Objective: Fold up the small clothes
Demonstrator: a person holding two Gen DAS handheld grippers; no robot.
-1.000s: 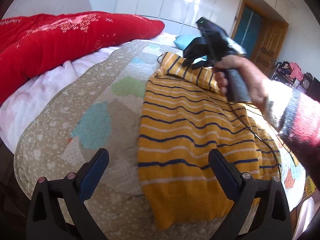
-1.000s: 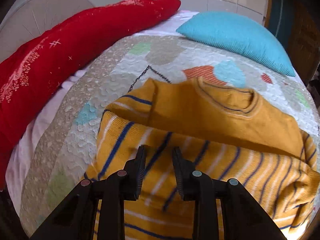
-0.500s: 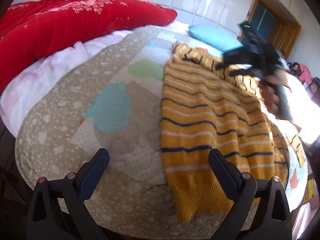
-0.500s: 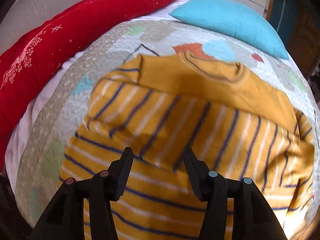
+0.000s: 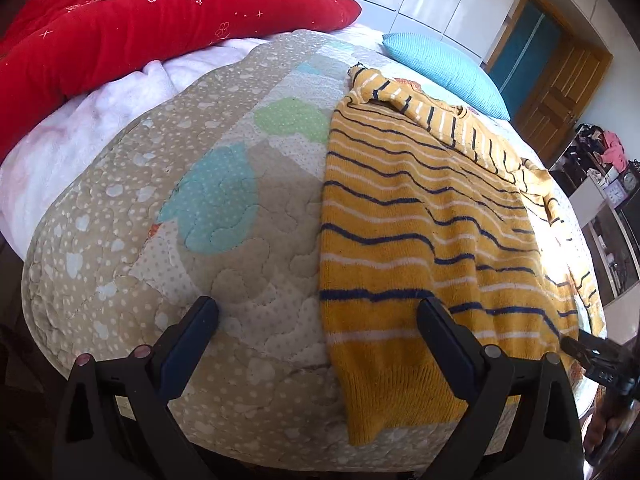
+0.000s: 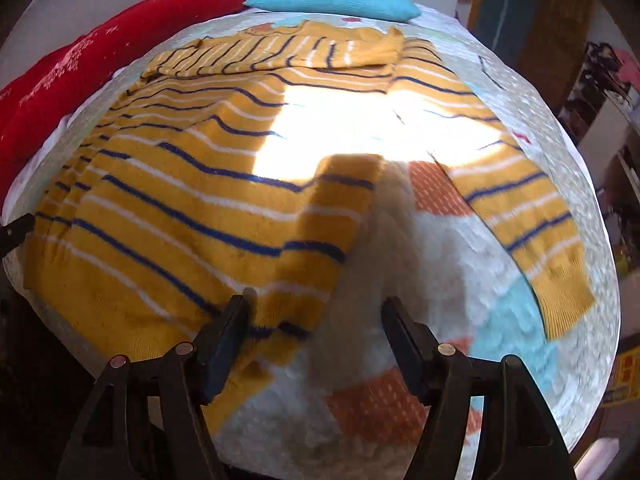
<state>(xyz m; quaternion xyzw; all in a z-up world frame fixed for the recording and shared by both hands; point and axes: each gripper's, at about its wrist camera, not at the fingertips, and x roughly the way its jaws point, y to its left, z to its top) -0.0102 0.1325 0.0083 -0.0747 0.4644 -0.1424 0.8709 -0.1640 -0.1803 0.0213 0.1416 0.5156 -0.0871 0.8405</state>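
The right gripper (image 6: 314,344), jaws just opened wide and holding nothing, hangs over the sweater (image 6: 192,208) hem corner, nearer than the open, empty left gripper (image 5: 318,332).

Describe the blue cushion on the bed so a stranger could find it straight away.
Start from the bed's patchwork quilt, where the yellow striped sweater lies spread out. Look past the sweater's collar end to the far edge of the bed: the turquoise cushion lies there. It is plain, ribbed and pointed at the corners, unlike the big red blanket with pale patterns beside it.
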